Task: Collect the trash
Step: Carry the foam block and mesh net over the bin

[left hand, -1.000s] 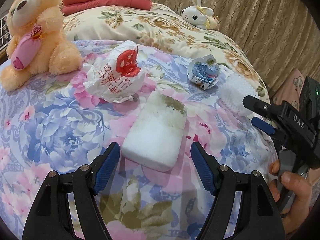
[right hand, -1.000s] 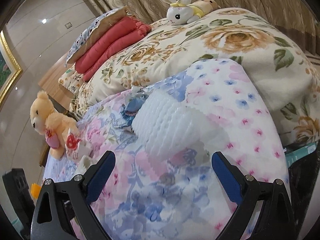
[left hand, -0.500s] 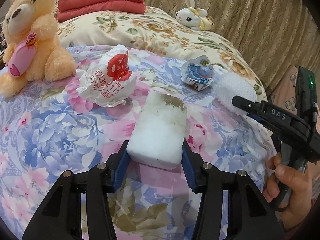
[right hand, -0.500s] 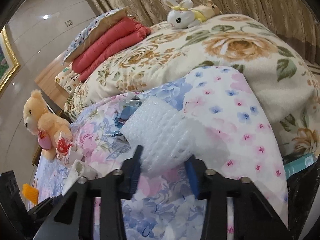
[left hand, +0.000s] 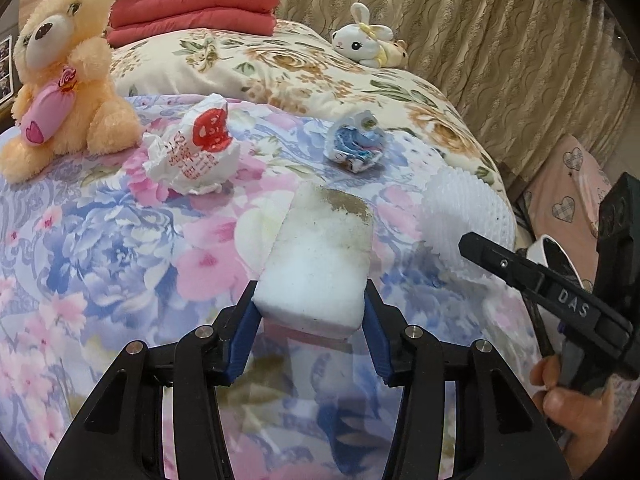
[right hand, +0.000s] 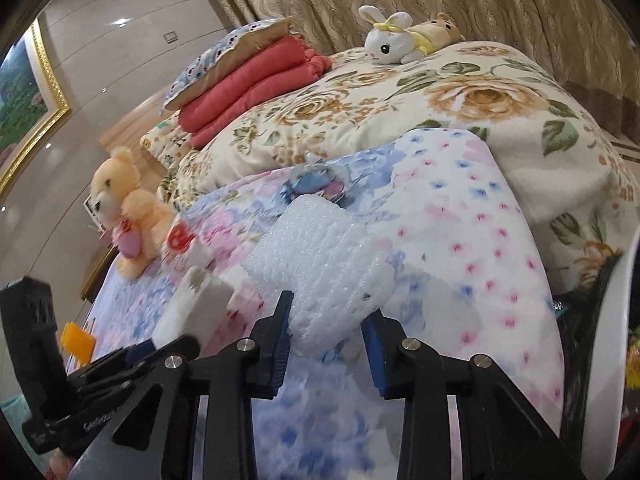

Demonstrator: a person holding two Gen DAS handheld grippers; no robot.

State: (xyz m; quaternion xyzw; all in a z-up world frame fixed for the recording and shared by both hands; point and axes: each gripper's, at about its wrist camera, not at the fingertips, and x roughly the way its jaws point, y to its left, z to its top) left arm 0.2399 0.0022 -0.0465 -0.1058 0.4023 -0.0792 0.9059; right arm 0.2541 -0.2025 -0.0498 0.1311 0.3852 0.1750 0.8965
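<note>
We are gripping two pieces of trash at once on the bed (left hand: pixel 100 240), one in each tool. Our left gripper (left hand: pixel 310 320) is pinching the near end of a white foam block (left hand: pixel 320 264), its blue pads (left hand: pixel 244 332) pressed against the two long sides. The block is lying flat on the floral bedspread, near the bed's front edge, with its stained brown end pointing away from us. We are judging it light and spongy: it should give a little under the pads, so a hold across the narrow width, as now, looks sound, though a grip this close to the end may let the far part droop or swing.

Our right gripper (right hand: pixel 328 328) is closing on a white foam net wrap (right hand: pixel 324 268), which is sitting close to the bed's right edge, just beside the block. Its pads (right hand: pixel 282 344) are squeezing the near lobe of the wrap. This piece seems nearly weightless, very soft and crushable, so it will likely compress rather than slip; we are taking it where the mesh bunches thickest.

Two more pieces are waiting farther in on the bedspread: a crumpled white paper wrapper with red print (left hand: pixel 192 152) beside the teddy bear (left hand: pixel 64 76), and a crumpled blue-and-white wrapper (left hand: pixel 354 144) beyond the block. Both are lying well apart from either tool. A rabbit plush (left hand: pixel 362 40) is resting on the blanket toward the bed's far edge.
</note>
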